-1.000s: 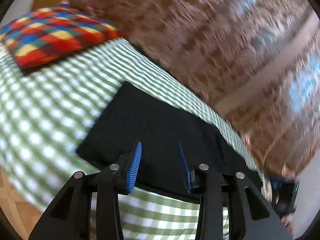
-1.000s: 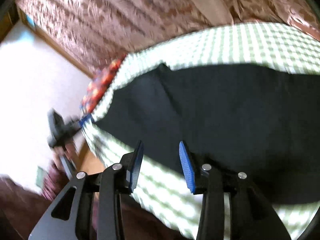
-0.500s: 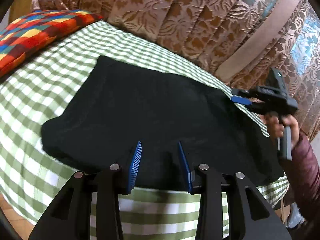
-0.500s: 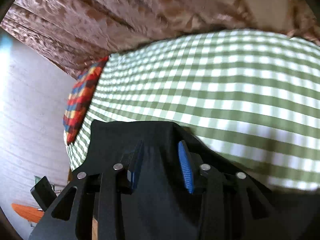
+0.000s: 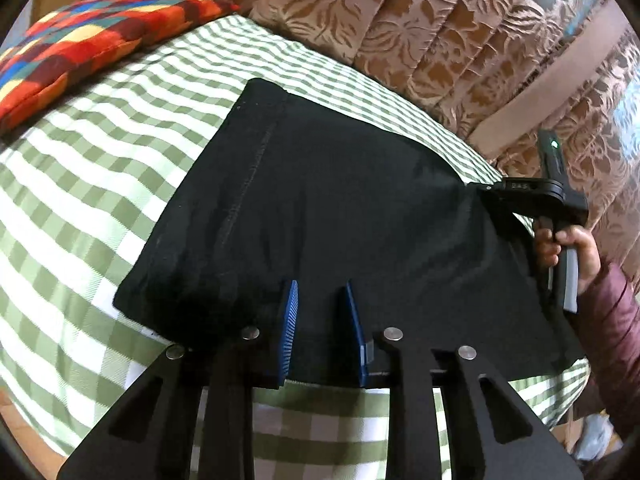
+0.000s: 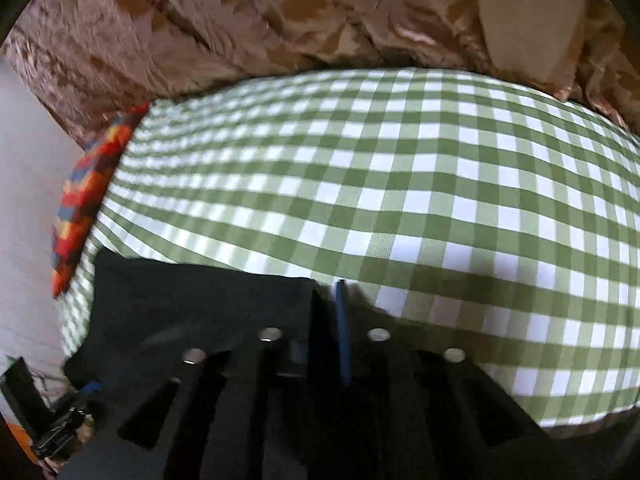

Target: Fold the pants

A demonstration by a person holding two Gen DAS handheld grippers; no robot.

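- Green-checked bed point(image 5: 100, 168) under everything, patterned curtain point(image 5: 360, 12) behind, bright patchwork pillow point(image 5: 80, 36) off at the far left corner.
- Black pants point(image 5: 320, 200) spread flat across the bed, already down to a broad rectangle, hem seam running along the left edge; nearer and squarer than half a second ago.
- Right gripper point(image 6: 326, 320) now pinched nearly closed on the far right corner of the pants, where half a second ago the fingers stood apart over the cloth.
- Left gripper point(image 5: 320, 312) poised at the near edge, blue fingers point(image 5: 290, 320) parted with cloth between, nothing clamped yet.
- Reading: one corner secured, the other about to be taken, so probably another fold coming up.
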